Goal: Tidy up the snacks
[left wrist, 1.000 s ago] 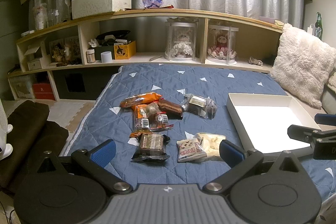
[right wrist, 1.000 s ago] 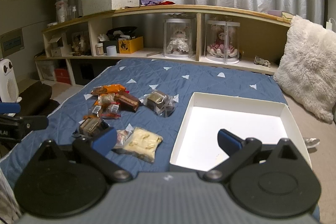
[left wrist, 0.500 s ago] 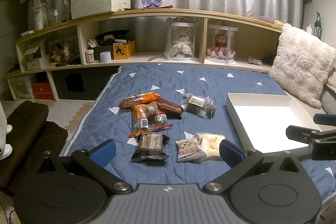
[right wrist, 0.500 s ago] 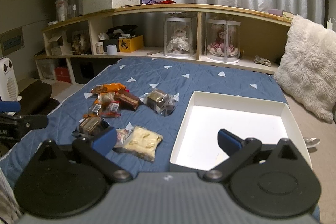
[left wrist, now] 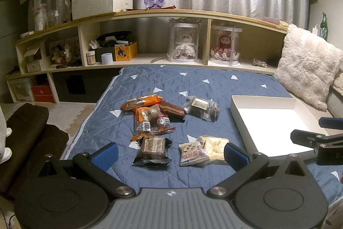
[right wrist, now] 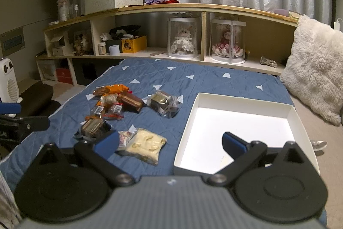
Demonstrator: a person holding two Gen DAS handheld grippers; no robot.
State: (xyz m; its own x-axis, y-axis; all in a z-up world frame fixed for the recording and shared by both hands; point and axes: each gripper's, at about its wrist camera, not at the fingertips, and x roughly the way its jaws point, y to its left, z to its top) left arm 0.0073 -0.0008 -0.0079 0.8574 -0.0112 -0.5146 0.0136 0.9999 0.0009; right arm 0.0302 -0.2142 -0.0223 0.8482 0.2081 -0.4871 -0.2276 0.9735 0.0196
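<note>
**Both hand-held grippers wide apart, snacks loose on the bed**

Almost nothing differs from a second ago: your two views sit nearly where they were, and no packet has moved.

Your left hand-held gripper hangs above the near edge of the blue quilt, fingers spread with nothing between them. Your right hand-held gripper is likewise spread and empty, straddling the near left corner of the white box.

The snacks lie in a cluster on the quilt, left of the box and apart from it. The orange packet lies farthest back, its long axis running left to right, tilted up slightly to the right. The chocolate bar just beside it slants down toward the right. The dark wafer packet sits nearest you, roughly square-on. The cookie packet overlaps the pale yellow packet, both between your left gripper's fingers in view.
</note>
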